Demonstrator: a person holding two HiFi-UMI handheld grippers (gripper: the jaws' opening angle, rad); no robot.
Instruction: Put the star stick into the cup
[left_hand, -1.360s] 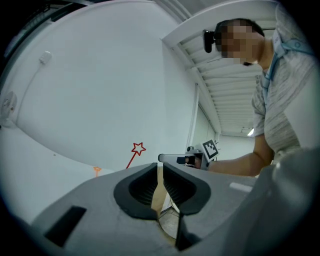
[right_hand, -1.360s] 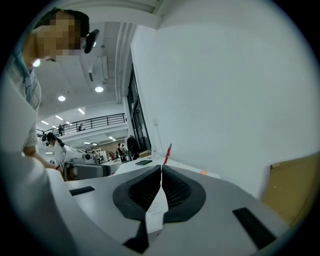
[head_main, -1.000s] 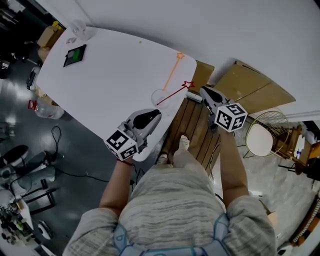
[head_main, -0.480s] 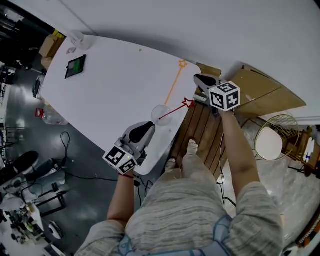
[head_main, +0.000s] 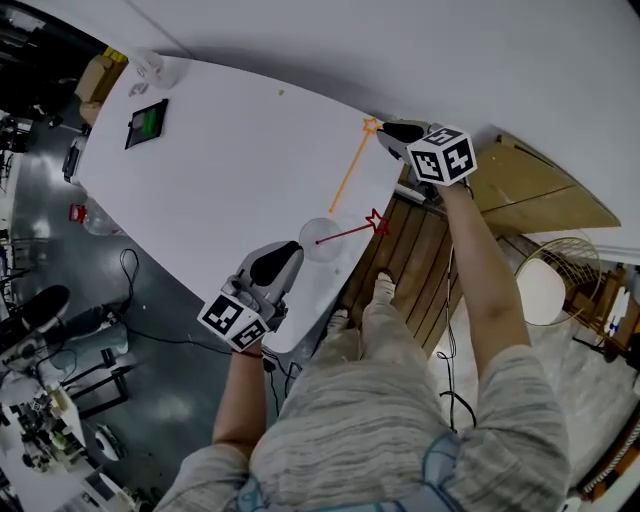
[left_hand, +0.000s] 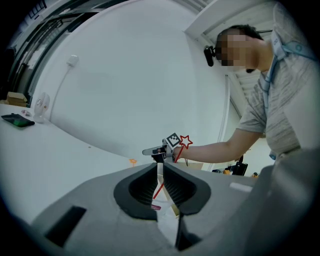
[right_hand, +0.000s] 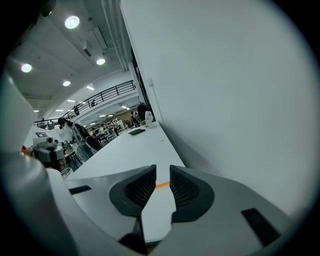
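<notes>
Two square-patterned cubes: left claw on cup, right claw ajar.

Red star stick (orange stick, apparently)

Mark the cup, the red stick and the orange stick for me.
cup (head_main: 310, 241): head view, clear body just left of the stick's tip.
red stick (head_main: 347, 232): head view, middle of the shaft.
orange stick (head_main: 350, 168): head view, middle of the shaft.
</notes>
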